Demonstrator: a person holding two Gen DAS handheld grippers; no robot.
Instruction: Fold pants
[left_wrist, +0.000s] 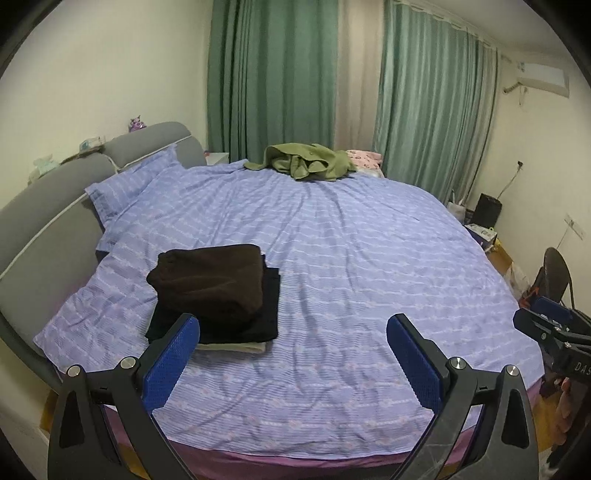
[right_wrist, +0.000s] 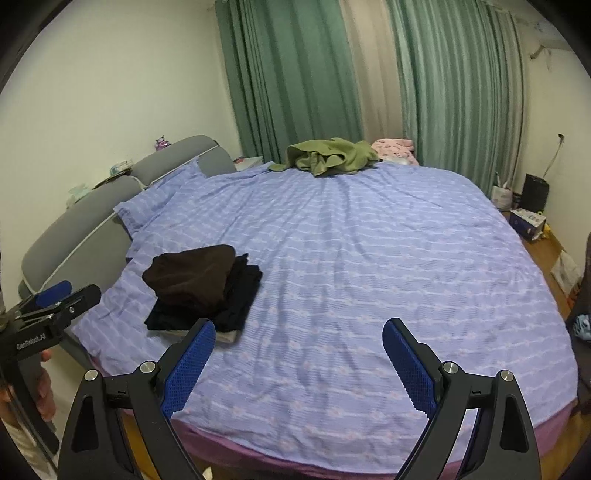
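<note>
Presently, both grippers hang above the near edge of the bed (left_wrist: 369, 258), and neither touches any garment. On the left gripper (left_wrist: 293, 350) the jaws are spread wide, the blue pads (left_wrist: 170, 363) facing each other with only bedspread showing between them. On the right gripper (right_wrist: 299, 356) the jaws are likewise spread wide with nothing between them; its pads (right_wrist: 406, 369) are clear of all cloth.

A stack of folded garments lies on the left part of the lilac striped bedspread (right_wrist: 369, 258), near the grey headboard (left_wrist: 55, 221). Brown folded pants (left_wrist: 210, 282) sit on top, over black folded clothing (left_wrist: 258, 317), with a pale folded piece (left_wrist: 236, 347) at the bottom. The stack lies just beyond the left gripper's left finger.

An unfolded olive-green garment (left_wrist: 310, 160) lies crumpled at the far edge of the bed, in front of the green curtains (left_wrist: 273, 74), well apart from both grippers. A pink item (right_wrist: 391, 146) lies just beside it. A pillow (left_wrist: 129, 188) in matching fabric rests against the headboard.

A person's hand (right_wrist: 42, 384) on the left gripper's handle shows at the left margin of the right wrist view.
</note>
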